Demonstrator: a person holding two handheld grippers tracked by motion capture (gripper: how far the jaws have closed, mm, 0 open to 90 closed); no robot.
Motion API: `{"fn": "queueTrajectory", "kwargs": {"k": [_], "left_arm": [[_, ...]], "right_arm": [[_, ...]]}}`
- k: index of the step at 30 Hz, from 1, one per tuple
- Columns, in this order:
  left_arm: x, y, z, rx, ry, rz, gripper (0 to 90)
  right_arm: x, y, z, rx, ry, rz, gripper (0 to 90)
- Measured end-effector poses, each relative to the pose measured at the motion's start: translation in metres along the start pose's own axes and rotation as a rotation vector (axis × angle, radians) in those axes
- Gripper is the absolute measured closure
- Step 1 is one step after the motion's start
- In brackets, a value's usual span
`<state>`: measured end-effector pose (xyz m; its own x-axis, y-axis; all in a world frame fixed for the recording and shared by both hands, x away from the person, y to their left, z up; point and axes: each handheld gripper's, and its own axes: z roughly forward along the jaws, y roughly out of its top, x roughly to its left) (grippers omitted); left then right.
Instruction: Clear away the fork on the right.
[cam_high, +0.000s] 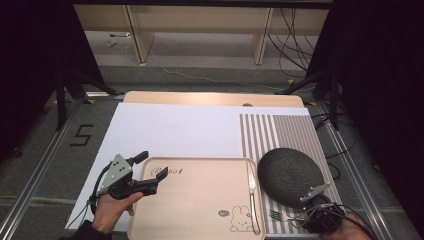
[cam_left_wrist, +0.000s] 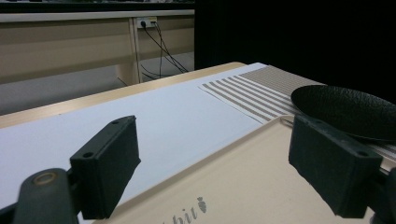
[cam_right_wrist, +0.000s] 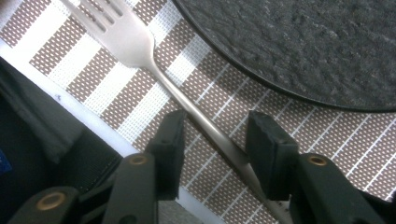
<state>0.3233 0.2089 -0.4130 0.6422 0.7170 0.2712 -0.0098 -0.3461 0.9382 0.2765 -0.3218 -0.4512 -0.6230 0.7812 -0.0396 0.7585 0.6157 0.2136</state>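
- Fork (cam_right_wrist: 140, 51) flat on striped placemat (cam_high: 290, 131), handle running between jaws of right tool (cam_right_wrist: 215, 140); jaws apart, straddling handle, not clamped.
- Tines just beside rim of dark plate (cam_high: 290, 172), near placemat's front edge.
- Left tool (cam_high: 150, 172) held over left end of beige tray (cam_high: 200, 205), jaws wide apart, gripping nothing.
- Knife (cam_high: 252, 195) along tray's right side.
- White sheet (cam_high: 175, 132) bare beyond tray.

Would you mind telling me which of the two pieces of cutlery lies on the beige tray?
The knife, along the tray's right edge. The fork lies off it, on the striped placemat beside the dark plate, between the right gripper's open jaws.
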Motion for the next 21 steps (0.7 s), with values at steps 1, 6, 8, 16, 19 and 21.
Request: {"fn": "queueTrajectory", "kwargs": {"k": [1, 6, 8, 16, 19, 21], "left_arm": [[0.000, 0.000, 0.000, 0.000, 0.001, 0.001, 15.9], [0.000, 0.000, 0.000, 0.001, 0.001, 0.001, 15.9], [0.000, 0.000, 0.001, 0.001, 0.002, 0.002, 15.9], [0.000, 0.000, 0.001, 0.001, -0.002, 0.002, 15.9], [-0.001, 0.000, 0.001, 0.003, -0.001, 0.004, 15.9], [-0.001, 0.000, 0.001, 0.003, -0.003, 0.004, 15.9]], "right_arm": [[0.000, 0.001, 0.000, 0.005, 0.005, -0.011, 63.2], [0.003, 0.004, 0.000, 0.017, 0.008, -0.050, 70.3], [0.004, 0.005, -0.001, 0.027, 0.013, -0.071, 72.8], [0.008, 0.009, 0.000, 0.052, 0.005, -0.152, 78.6], [0.013, 0.011, 0.000, 0.069, -0.012, -0.205, 80.8], [0.015, 0.013, 0.000, 0.081, -0.022, -0.236, 81.9]]}}
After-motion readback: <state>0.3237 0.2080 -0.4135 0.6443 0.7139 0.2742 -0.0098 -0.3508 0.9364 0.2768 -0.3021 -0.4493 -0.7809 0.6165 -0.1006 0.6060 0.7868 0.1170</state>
